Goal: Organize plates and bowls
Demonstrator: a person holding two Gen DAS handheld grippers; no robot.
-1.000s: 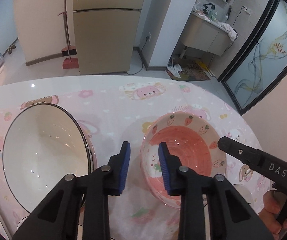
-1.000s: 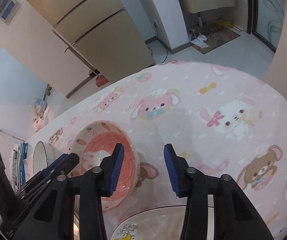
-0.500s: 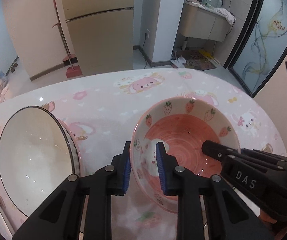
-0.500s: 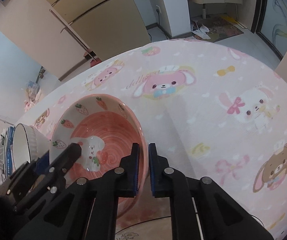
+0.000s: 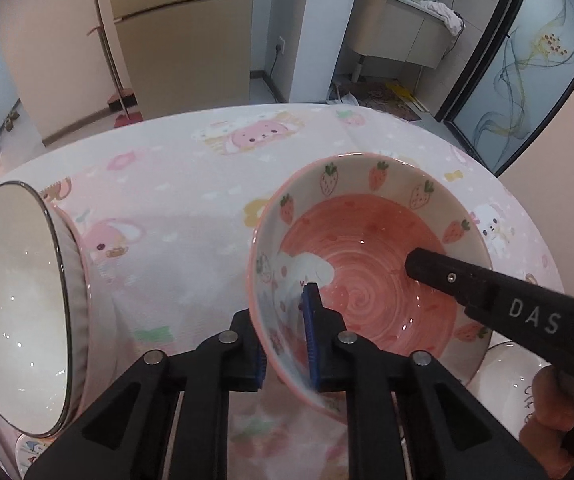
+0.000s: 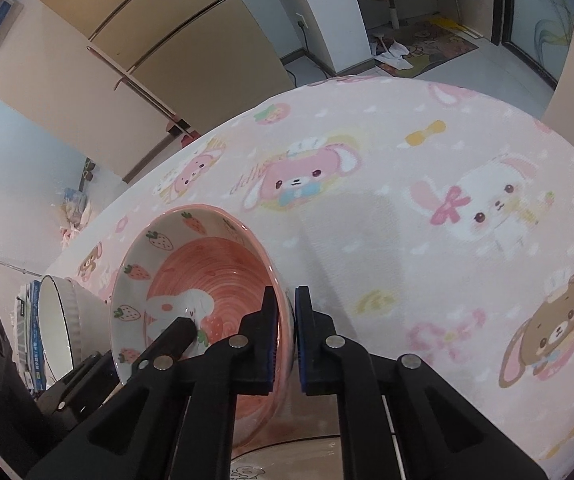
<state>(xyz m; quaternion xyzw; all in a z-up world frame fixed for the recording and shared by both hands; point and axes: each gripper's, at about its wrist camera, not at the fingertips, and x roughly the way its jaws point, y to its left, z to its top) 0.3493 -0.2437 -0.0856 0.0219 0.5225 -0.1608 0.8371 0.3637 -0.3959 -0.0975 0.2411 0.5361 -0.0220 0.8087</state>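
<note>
Pink strawberry bowl point(image 5: 371, 264): tilted above the table point(image 5: 191, 184), toward its right edge, gripped on two sides.
Left gripper point(image 5: 287, 344): fingers clamped on the bowl's near-left rim.
Right gripper point(image 6: 285, 336): fingers clamped on the bowl's right rim.
White bowl point(image 5: 15, 304): tipped on its side near the table's left edge.
Plate point(image 6: 327, 458): under the right gripper, at the near edge.

Soft, even indoor light fills both views, with no hard shadows. Small glints dot the glazed inside of the strawberry bowl point(image 5: 371, 280) and the white bowl point(image 5: 11, 300) (its near rim looks slightly blurred). Fisheye bending curves the worktop point(image 6: 427, 200) edge and fridge point(image 5: 183, 32), and black vignette darkens the corners.
</note>
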